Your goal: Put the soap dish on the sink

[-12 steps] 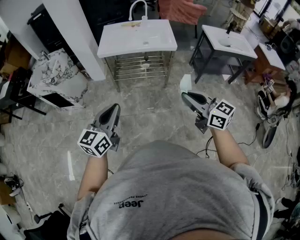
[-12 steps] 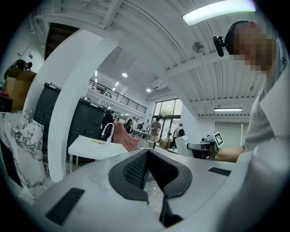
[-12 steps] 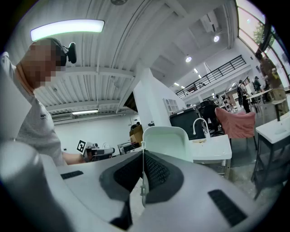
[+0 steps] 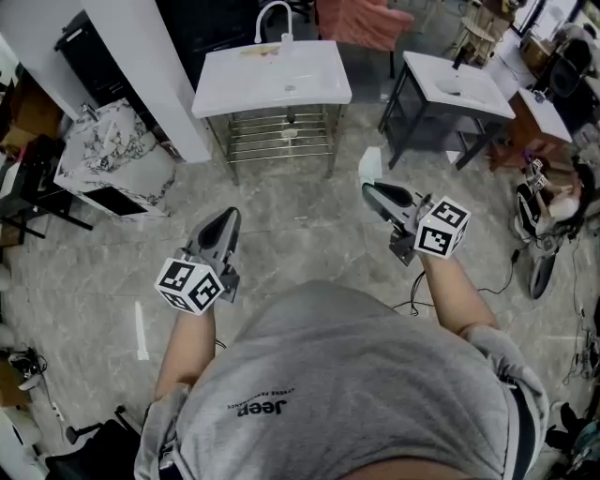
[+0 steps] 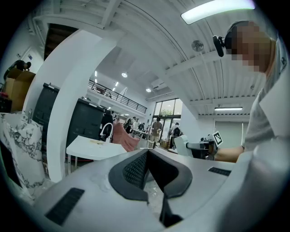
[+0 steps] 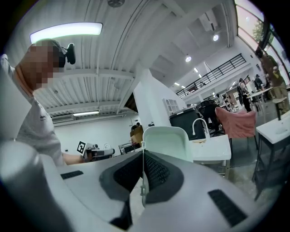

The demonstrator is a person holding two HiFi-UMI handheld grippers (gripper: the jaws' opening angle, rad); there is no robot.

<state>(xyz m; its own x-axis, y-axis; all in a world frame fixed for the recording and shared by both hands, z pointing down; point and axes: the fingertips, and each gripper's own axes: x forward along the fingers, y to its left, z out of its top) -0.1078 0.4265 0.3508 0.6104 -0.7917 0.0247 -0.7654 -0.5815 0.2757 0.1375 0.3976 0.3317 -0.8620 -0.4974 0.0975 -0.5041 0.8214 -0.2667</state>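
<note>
Right gripper (image 4: 373, 190) is clenched on the soap dish (image 4: 370, 166). Its own view shows the pads pinching only the dish's thin bottom rim, so the pale green dish (image 6: 167, 141) stands upright past the jaw tips. Left gripper (image 4: 226, 216) is closed with nothing in it, pad tips meeting, held level at the person's side. The dish is in the air over the floor, well apart from the white sink (image 4: 216, 94) ahead, so the carry is not finished. Risks: the grip is on an edge only, so the dish could pivot or slip out on the walk and drop onto the hard floor. A jolt or a fast swing of the arm would cause that. A second sink (image 4: 489, 101) on a dark frame sits off to the right, nearer the holding hand, and it could be mistaken for the target. At the white sink the faucet (image 4: 272, 17) stands at the back, and reaching too deep could knock the dish against it. Letting go while the dish is upright would likely tip it over, so it needs laying flat first.
</note>
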